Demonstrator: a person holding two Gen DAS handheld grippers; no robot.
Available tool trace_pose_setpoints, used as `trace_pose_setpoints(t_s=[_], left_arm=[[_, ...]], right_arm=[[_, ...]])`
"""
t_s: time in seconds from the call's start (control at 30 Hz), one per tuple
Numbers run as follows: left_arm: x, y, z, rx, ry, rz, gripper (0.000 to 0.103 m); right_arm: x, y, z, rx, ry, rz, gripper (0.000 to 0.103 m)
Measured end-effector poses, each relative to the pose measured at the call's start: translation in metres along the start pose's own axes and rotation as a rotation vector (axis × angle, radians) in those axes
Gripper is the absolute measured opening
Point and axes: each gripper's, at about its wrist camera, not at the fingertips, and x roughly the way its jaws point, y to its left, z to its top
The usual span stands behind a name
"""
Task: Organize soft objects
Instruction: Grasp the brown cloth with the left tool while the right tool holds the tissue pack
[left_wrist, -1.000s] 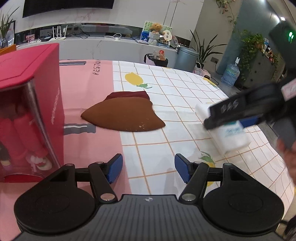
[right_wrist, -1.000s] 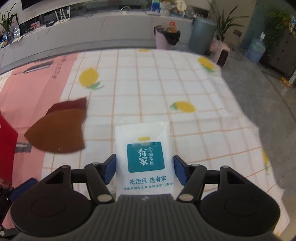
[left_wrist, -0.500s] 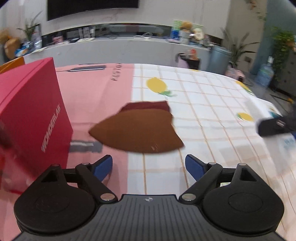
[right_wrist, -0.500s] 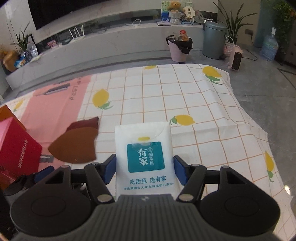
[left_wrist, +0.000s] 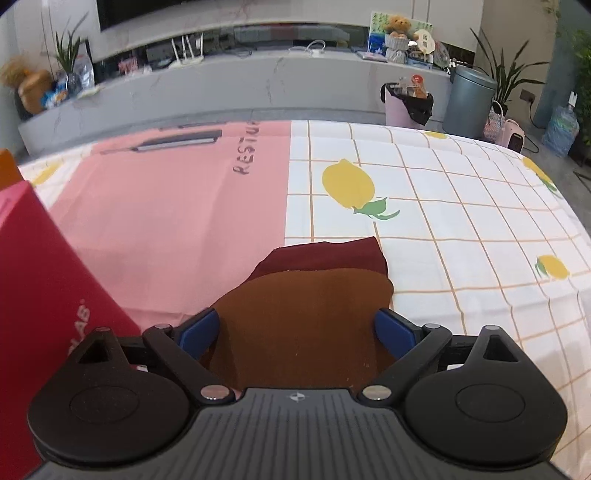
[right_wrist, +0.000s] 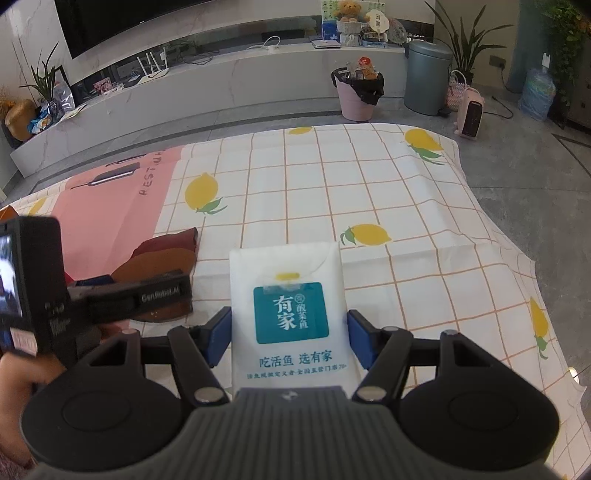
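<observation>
So the left tongs (left_wrist: 297, 328) have just been opening and sit spread right over the brown cloth (left_wrist: 306, 317) on the tabletop (left_wrist: 443, 206), dead ahead, while the right tongs (right_wrist: 288, 332) pinch the tissue pack (right_wrist: 286, 295).

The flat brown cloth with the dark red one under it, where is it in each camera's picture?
Left wrist view: the flat brown cloth lies low in the middle, between the open left gripper's blue pads.
Right wrist view: the brown cloth sits at the left, partly hidden behind the left gripper.
Shared landmark: the pink bin with a black bag on the floor beyond the table.
</observation>
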Motion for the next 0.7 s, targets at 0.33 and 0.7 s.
trace_pose_setpoints(t_s=[0.33, 0.7], left_arm=[[0.009, -0.010, 0.006, 0.014, 0.028, -0.006, 0.103], [0.011, -0.005, 0.004, 0.039, -0.017, -0.045, 0.103]], right_arm=[[0.009, 0.007, -0.002, -0.041, 0.032, -0.027, 0.065], [0.009, 0.005, -0.004, -0.043, 0.040, -0.038, 0.065]])
